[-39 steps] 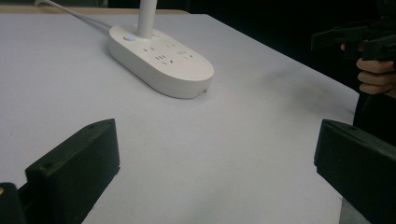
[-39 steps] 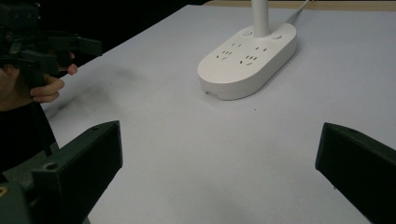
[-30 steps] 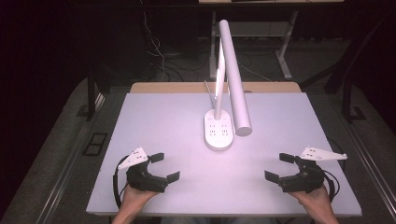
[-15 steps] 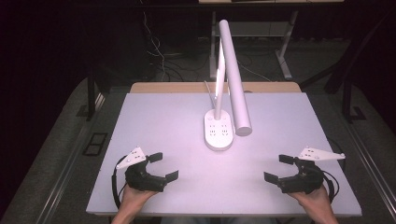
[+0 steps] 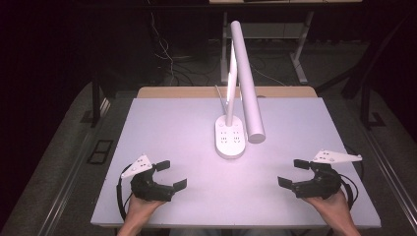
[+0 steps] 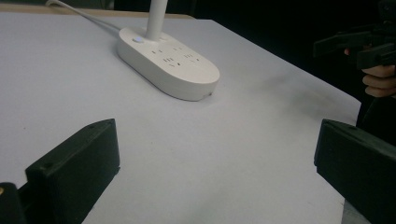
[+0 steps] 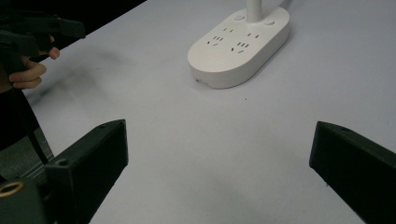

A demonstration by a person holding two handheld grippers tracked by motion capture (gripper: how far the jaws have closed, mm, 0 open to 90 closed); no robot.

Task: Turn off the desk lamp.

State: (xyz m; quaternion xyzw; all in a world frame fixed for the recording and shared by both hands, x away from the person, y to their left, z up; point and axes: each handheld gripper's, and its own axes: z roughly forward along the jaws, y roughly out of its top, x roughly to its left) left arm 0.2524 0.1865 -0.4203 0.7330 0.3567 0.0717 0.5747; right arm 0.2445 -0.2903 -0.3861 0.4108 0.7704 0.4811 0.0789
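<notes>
A white desk lamp stands on an oval base [image 5: 230,140] with socket holes, a little right of the table's middle; its long tube head [image 5: 248,83] hangs over the base. The base appears as well in the left gripper view [image 6: 168,63] and the right gripper view [image 7: 238,42]. My left gripper [image 5: 172,174] rests near the front left, open and holding nothing, jaws wide apart [image 6: 217,140]. At the front right my right gripper [image 5: 292,173] is open too, with bare tabletop between its jaws [image 7: 219,140]. Both point inward toward the lamp.
The white tabletop [image 5: 167,128] lies on a wooden desk whose back edge [image 5: 187,92] shows. A thin white cord [image 5: 220,96] leaves the lamp base toward the back. Dark floor, cables and desk legs surround the table. Each gripper view shows the other hand's gripper [image 6: 359,44] [image 7: 37,32] far off.
</notes>
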